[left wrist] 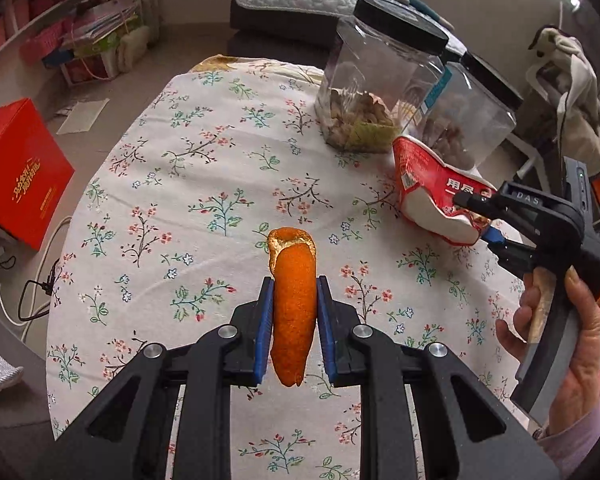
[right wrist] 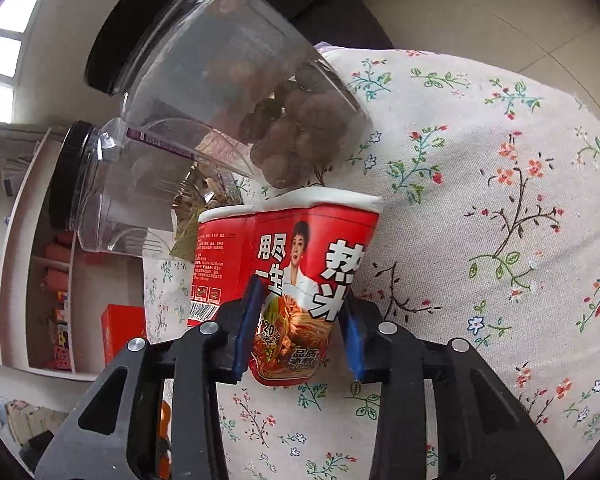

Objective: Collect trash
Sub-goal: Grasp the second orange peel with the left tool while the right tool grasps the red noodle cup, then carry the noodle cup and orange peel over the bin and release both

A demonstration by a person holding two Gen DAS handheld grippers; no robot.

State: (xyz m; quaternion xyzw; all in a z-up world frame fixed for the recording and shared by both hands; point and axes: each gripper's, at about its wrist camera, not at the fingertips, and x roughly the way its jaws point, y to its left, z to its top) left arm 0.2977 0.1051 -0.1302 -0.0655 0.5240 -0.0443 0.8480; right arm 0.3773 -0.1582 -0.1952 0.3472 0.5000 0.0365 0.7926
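Observation:
An orange peel (left wrist: 294,300) hangs between the blue pads of my left gripper (left wrist: 293,292), which is shut on it above the floral tablecloth (left wrist: 204,184). A crushed red and white noodle cup (left wrist: 436,196) lies on its side at the right of the table. My right gripper (left wrist: 480,220) comes in from the right, held by a hand (left wrist: 572,340). In the right wrist view the noodle cup (right wrist: 292,272) sits squeezed between the blue pads, with my right gripper (right wrist: 300,312) shut on it.
Two clear jars with black lids stand behind the cup: one (left wrist: 372,92) with nuts, the other (left wrist: 472,120) with brown round fruit. A red box (left wrist: 20,176) and cables lie on the floor at left. Shelves with pink baskets (left wrist: 48,36) are beyond.

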